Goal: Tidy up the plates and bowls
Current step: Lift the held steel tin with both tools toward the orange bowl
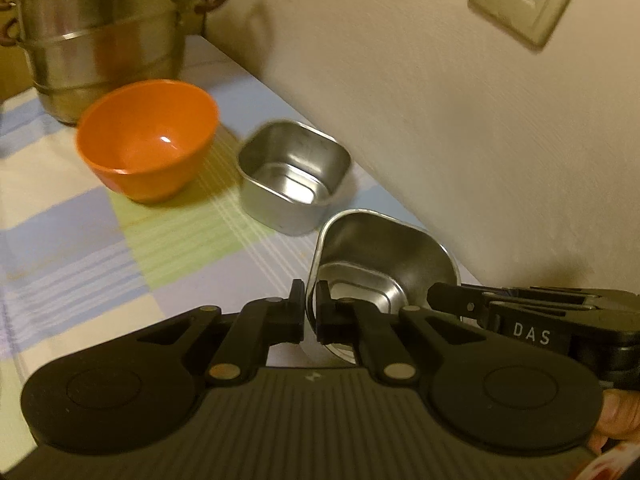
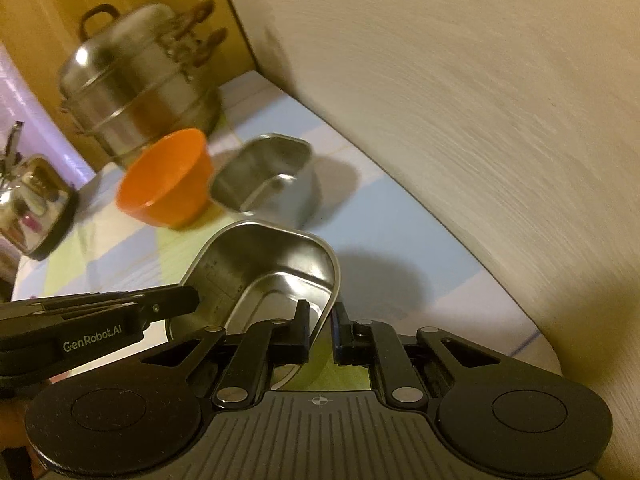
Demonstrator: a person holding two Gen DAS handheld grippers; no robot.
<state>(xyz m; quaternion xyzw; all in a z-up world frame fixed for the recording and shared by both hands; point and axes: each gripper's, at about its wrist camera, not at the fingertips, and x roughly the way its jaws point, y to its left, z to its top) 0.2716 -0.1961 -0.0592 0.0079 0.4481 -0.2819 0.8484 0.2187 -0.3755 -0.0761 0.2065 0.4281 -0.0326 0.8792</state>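
A square steel bowl [image 1: 380, 264] [image 2: 272, 268] is held tilted above the checked tablecloth [image 1: 100, 240] by both grippers. My left gripper [image 1: 310, 304] is shut on its left rim. My right gripper [image 2: 322, 320] is shut on its right rim; it also shows at the right of the left wrist view [image 1: 460, 300]. A second square steel bowl [image 1: 292, 176] [image 2: 268, 178] stands on the cloth just beyond, near the wall. An orange bowl [image 1: 148, 140] [image 2: 168, 180] stands upright to its left.
A tall steel stacked steamer pot [image 1: 104, 36] [image 2: 136, 92] stands at the back corner behind the orange bowl. A shiny kettle [image 2: 32, 204] stands at the far left. A pale wall [image 1: 460, 120] with a socket [image 1: 520, 0] runs along the right side of the table.
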